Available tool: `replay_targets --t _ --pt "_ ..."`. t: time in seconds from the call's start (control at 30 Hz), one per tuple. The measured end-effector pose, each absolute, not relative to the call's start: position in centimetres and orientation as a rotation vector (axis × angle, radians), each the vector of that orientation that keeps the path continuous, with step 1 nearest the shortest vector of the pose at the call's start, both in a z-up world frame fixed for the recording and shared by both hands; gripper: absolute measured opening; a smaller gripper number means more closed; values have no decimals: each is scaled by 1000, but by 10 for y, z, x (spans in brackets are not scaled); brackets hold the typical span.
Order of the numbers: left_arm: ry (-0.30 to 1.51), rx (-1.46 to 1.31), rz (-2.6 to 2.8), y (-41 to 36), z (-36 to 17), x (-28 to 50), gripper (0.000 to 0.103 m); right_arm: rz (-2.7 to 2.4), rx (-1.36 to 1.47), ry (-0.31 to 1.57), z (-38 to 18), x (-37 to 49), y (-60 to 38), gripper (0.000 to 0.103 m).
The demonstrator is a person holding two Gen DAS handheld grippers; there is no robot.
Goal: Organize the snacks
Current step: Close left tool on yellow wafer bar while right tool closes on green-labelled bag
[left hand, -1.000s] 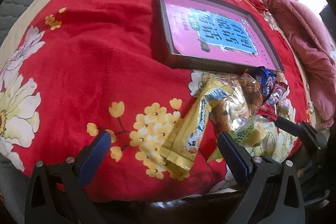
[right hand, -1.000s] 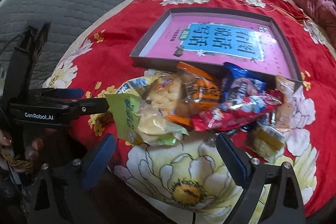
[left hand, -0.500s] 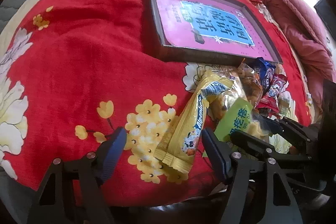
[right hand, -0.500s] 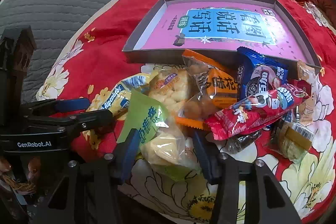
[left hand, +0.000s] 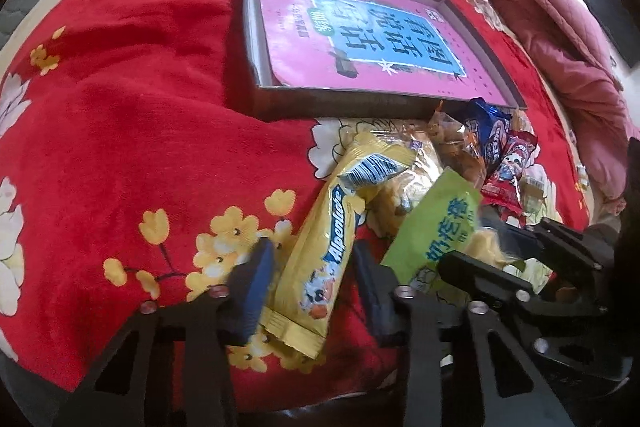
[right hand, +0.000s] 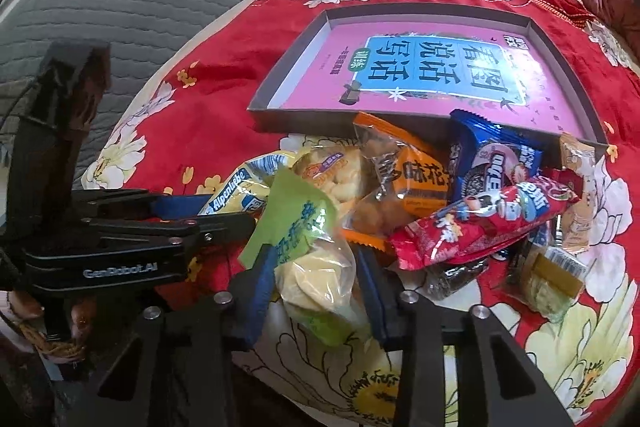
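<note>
Nearest the left camera, the left gripper (left hand: 308, 281) is being closed around the lower end of the yellow stick pack (left hand: 340, 239). The pack is lying between the two blue pads; the jaws are narrow and closing, and whether the pads are pressing yet cannot be told. The pack's long axis is running away from the jaws, up and slightly right toward the box (left hand: 472, 39), so it is being taken across its width near one end.

Just beside it, the right gripper (right hand: 316, 287) is being closed around the green bag (right hand: 316, 255). The bag's clear, bulging bottom is sitting between the pads, its green top leaning up and left toward the left gripper's black fingers (right hand: 224, 223). The pads appear to be touching the bag's sides, with the jaws closing further.

Past both, the other snacks (right hand: 476, 223) are heaped on the red cloth (left hand: 120, 131), against the box's near wall. Beyond the heap the box is lying open, with a pink book (right hand: 432, 71) flat inside.

Both packs are lying short of the box, so a carry forward over the heap is judged to be what is needed. The two grippers are close together, and a clash on lifting is being risked.
</note>
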State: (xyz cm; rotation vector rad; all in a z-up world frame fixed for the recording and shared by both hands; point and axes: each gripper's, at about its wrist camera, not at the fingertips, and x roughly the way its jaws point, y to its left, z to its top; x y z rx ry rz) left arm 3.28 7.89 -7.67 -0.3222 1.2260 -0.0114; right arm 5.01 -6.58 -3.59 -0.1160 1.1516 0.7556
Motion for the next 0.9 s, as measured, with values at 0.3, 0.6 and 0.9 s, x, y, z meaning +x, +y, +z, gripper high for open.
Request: replay_targets --t 0.3,0.6,0.9 --pt "1182 -313 -57 67 -72 35 20 773 -104 1097 -22 47 -72 34" --pt "1103 -365 -47 77 -44 23 20 791 -41 1040 -7 51 -82 34" --pt "1072 -368 -37 72 -28 29 19 786 16 986 7 59 -95 34"
